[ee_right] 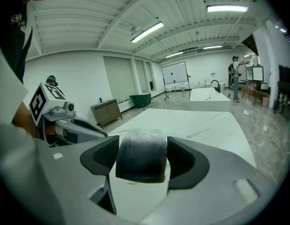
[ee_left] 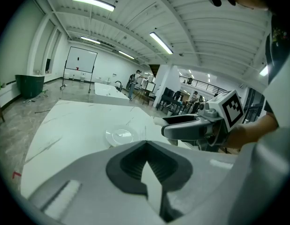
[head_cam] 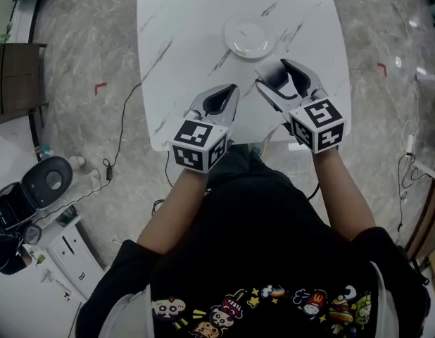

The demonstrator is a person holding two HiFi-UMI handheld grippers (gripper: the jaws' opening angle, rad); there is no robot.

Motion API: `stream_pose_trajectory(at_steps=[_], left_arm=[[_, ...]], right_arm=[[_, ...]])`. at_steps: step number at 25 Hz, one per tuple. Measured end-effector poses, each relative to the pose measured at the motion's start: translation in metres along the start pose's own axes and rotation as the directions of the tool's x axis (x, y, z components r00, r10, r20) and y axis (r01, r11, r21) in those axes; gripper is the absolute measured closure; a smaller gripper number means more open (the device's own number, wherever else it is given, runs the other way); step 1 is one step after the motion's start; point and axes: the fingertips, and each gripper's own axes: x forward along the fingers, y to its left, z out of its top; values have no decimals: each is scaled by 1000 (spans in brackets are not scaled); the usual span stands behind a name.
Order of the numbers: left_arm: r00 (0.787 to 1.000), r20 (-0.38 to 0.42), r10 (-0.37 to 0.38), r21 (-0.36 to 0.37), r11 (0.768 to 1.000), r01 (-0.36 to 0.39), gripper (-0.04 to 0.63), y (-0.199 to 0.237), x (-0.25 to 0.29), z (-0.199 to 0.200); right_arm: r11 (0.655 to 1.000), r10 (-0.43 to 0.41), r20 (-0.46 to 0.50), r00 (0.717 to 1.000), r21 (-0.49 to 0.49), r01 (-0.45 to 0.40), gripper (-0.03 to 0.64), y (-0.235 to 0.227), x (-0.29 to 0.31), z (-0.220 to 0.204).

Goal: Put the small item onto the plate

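Note:
A small white plate (head_cam: 249, 37) lies on the white marble table (head_cam: 182, 41), toward its middle; it also shows ahead of the left jaws as the plate (ee_left: 121, 136). My right gripper (head_cam: 272, 73) hovers just short of the plate, shut on a small dark, rounded item (head_cam: 279, 76). In the right gripper view the item (ee_right: 141, 156) fills the space between the jaws of the right gripper (ee_right: 142, 149) and hides the plate. My left gripper (head_cam: 230, 91) is beside it over the table's near part, and the left gripper (ee_left: 146, 146) has its jaws shut on nothing.
The table's near edge (head_cam: 224, 145) runs just under both grippers. A black cable (head_cam: 122, 125) trails over the marble floor at left, near a wooden cabinet (head_cam: 17, 79) and some devices (head_cam: 34, 189). More tables and people stand far back in the hall (ee_left: 135, 86).

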Motion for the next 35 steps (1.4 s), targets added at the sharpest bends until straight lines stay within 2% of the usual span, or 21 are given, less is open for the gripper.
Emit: stream_pose_trajectory(at_steps=[14,19,29,35], left_arm=[[997,-69,-19,-90,996,13,595,47,37,-11],[997,-75,1,-135,991,-11,595,70,46,-16],[993,-104,53,-197,978,-73,595,103,40,-39],[993,-106,46,-214,975,-67,595,112,40,-43]], right_arm=[[999,0,-129,992,-39,-5,273,-56,92,-13],[999,9,-167,986,-44,-17,273,-71,124,-21],[991,19,-248,968,-120,-51,273,-87,171,-36],[988,6,-286,958,-145,-50,273,-92,187,-43]])
